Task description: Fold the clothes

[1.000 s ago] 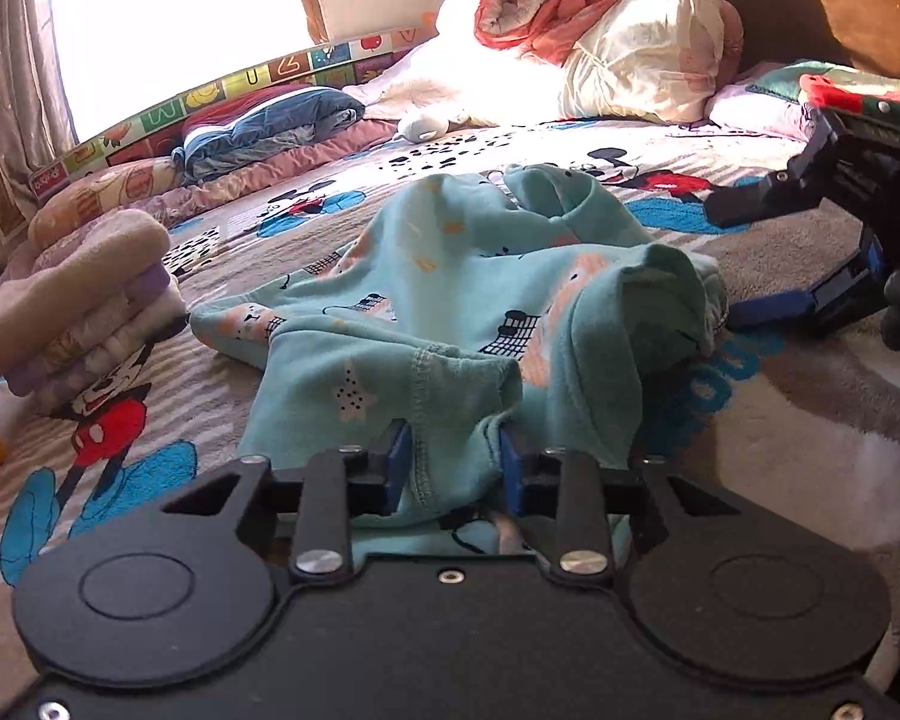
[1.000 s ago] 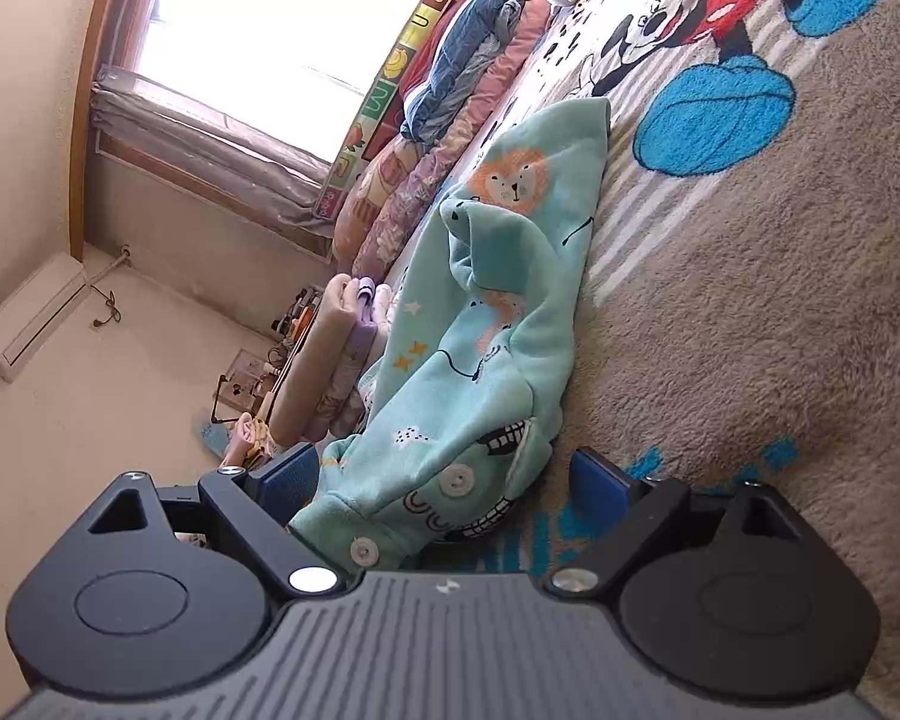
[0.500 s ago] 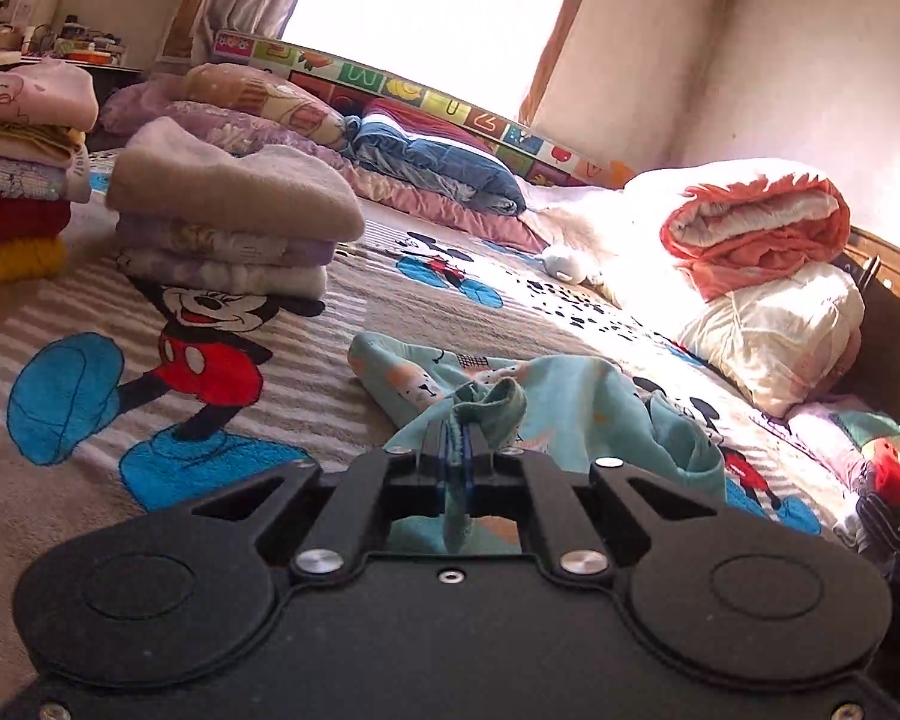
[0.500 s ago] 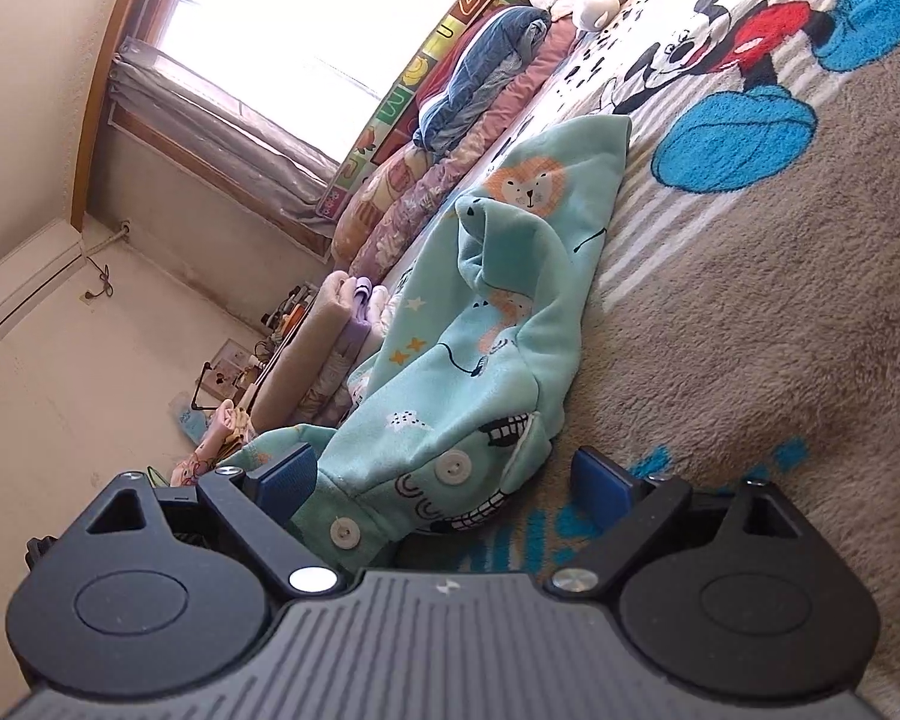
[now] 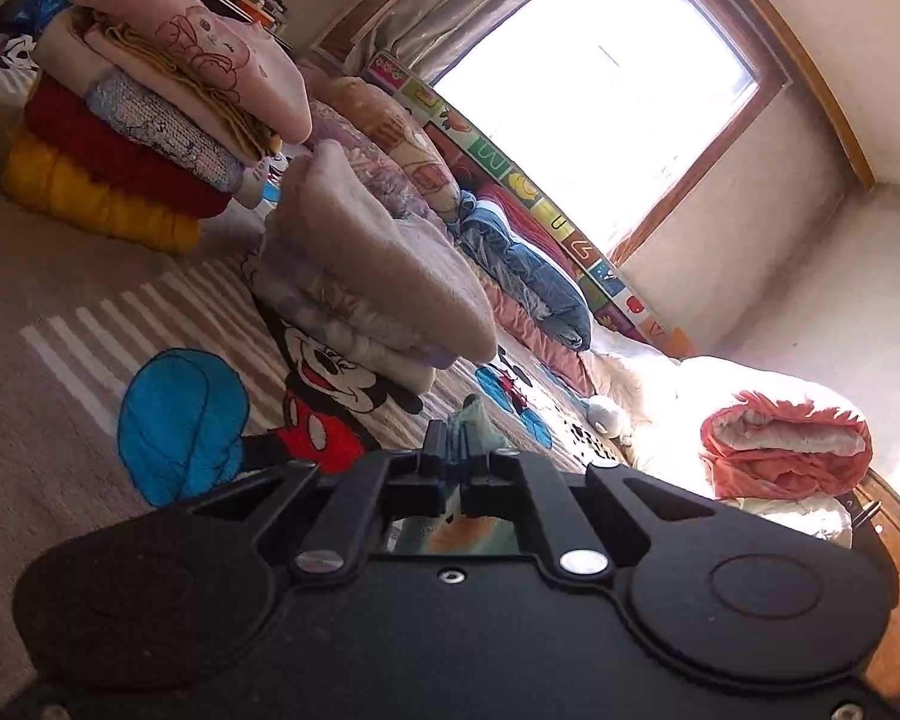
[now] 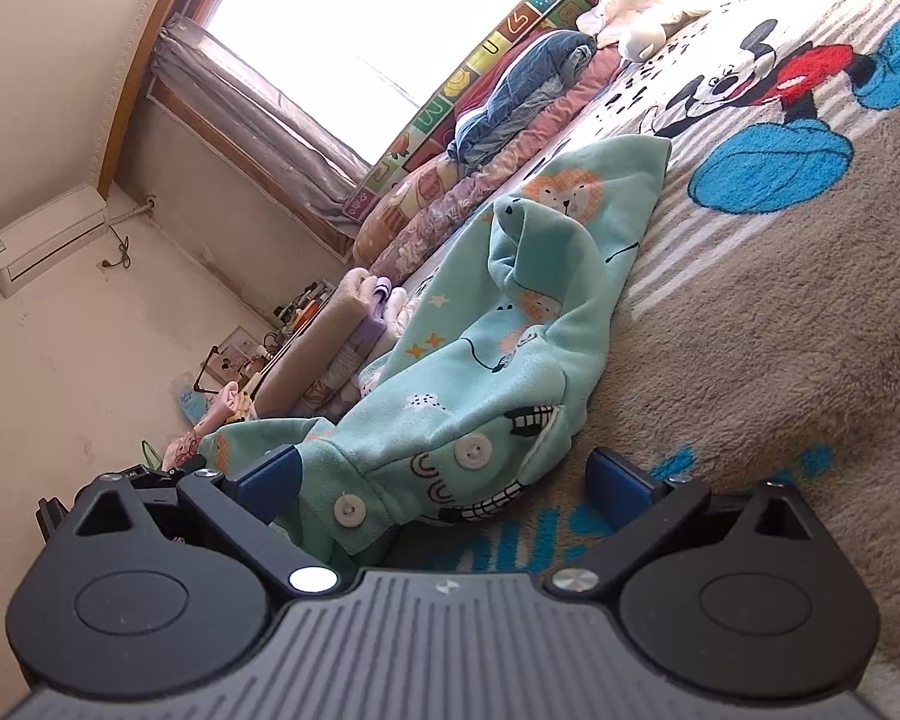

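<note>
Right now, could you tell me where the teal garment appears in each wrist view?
Left wrist: only a tuft of the teal garment shows, pinched in the shut left gripper, bottom centre.
Right wrist: it sprawls across the centre, its buttoned edge between the right gripper's opening jaws.
Shared landmark: the beige folded stack.

Left view hides most of the teal garment (image 5: 477,414) behind the gripper body; shelf clutter (image 6: 294,315) indistinct.

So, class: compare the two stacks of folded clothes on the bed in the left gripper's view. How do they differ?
The far stack is bright, with yellow and red layers under a pink top with a cartoon print; the near stack is pale beige and lilac throughout. The far stack sits on plain blanket, while the near stack covers part of the mouse picture. Both are neatly folded, fluffy piles.
</note>
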Action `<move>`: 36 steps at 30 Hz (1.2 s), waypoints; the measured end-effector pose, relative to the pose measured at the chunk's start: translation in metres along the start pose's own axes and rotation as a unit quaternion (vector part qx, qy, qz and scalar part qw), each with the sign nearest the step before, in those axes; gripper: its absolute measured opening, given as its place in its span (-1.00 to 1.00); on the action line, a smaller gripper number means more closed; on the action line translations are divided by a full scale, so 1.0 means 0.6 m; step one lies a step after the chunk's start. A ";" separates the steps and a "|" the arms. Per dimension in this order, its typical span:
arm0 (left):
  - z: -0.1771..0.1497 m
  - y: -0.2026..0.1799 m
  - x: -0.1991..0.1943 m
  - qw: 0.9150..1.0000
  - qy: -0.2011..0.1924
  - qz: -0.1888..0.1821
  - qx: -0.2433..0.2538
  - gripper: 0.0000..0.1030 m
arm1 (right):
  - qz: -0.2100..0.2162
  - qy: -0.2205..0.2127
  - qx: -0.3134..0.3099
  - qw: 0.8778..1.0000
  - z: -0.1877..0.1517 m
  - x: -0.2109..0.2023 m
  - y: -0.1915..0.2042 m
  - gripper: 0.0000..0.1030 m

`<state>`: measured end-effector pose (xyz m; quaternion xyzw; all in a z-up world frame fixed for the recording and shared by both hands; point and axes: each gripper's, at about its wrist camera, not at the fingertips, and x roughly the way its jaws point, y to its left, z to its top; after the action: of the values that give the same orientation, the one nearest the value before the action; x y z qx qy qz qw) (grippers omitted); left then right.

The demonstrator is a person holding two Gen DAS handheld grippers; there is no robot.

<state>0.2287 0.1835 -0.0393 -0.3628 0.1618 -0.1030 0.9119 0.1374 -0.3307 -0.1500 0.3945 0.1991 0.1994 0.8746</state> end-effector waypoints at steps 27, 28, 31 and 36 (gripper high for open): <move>0.049 0.165 -0.076 0.986 0.001 0.149 -0.081 -0.98 | 0.035 -0.021 0.012 0.999 -0.005 -0.012 -0.010 0.95; 0.045 0.171 -0.074 0.984 0.005 0.155 -0.084 -0.98 | 0.035 -0.021 0.012 0.999 -0.005 -0.012 -0.010 0.95; 0.038 0.175 -0.069 0.981 0.014 0.182 -0.072 -0.98 | 0.036 -0.021 0.012 0.999 -0.005 -0.012 -0.010 0.95; 0.026 0.175 -0.057 0.968 0.040 0.247 -0.029 -0.97 | 0.038 -0.022 0.015 0.999 -0.005 -0.013 -0.010 0.95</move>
<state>0.2100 0.2792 -0.0942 -0.3339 0.2858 0.1153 0.8908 0.1302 -0.3366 -0.1549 0.4189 0.1670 0.2211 0.8647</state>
